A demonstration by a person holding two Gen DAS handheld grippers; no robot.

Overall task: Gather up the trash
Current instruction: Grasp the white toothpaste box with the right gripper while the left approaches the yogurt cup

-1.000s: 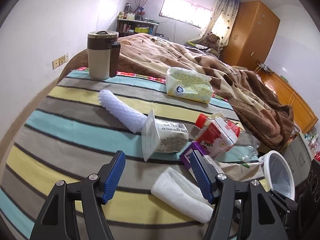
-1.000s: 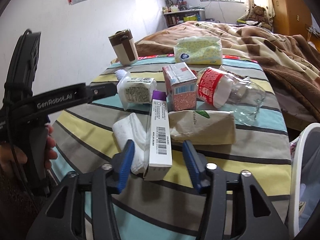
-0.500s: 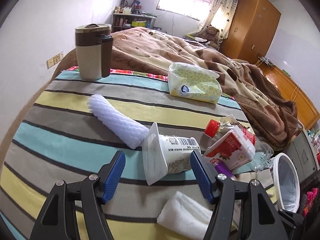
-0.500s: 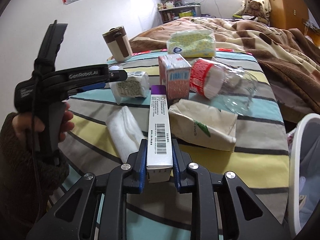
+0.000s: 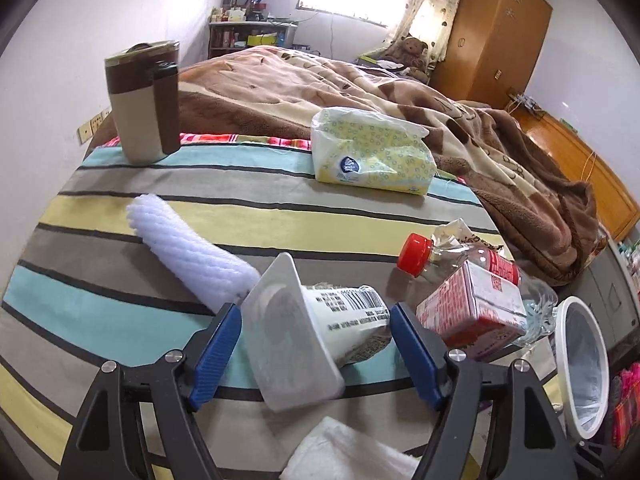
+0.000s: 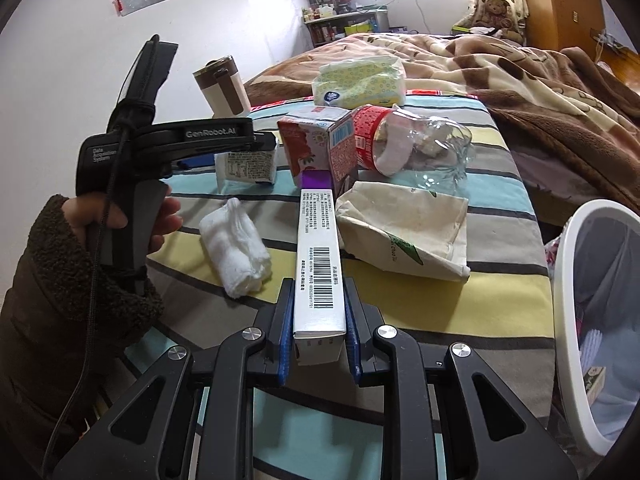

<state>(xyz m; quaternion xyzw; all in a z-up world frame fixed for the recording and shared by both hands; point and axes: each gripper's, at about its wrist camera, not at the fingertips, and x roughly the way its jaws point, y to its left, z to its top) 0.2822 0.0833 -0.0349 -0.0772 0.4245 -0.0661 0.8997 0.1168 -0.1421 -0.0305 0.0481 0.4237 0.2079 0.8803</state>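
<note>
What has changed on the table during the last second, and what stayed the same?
The right gripper closed on the long white box, which lay free between its open jaws before. The left gripper moved forward, still open, so the tipped yogurt cup now lies between its jaws. The carton, bottle, paper bag and thermos stayed put.

Counted: one yogurt cup point(image 5: 320, 320), one carton point(image 6: 316, 142), one bottle point(image 6: 408, 144), one long box point(image 6: 320, 264), one paper bag point(image 6: 404, 232), one foam sleeve point(image 5: 188, 252), one rolled cloth point(image 6: 236, 252), one tissue pack point(image 5: 372, 156), one mug point(image 5: 142, 100), one bin point(image 6: 568, 280), two grippers point(image 5: 316, 348) point(image 6: 318, 320).
</note>
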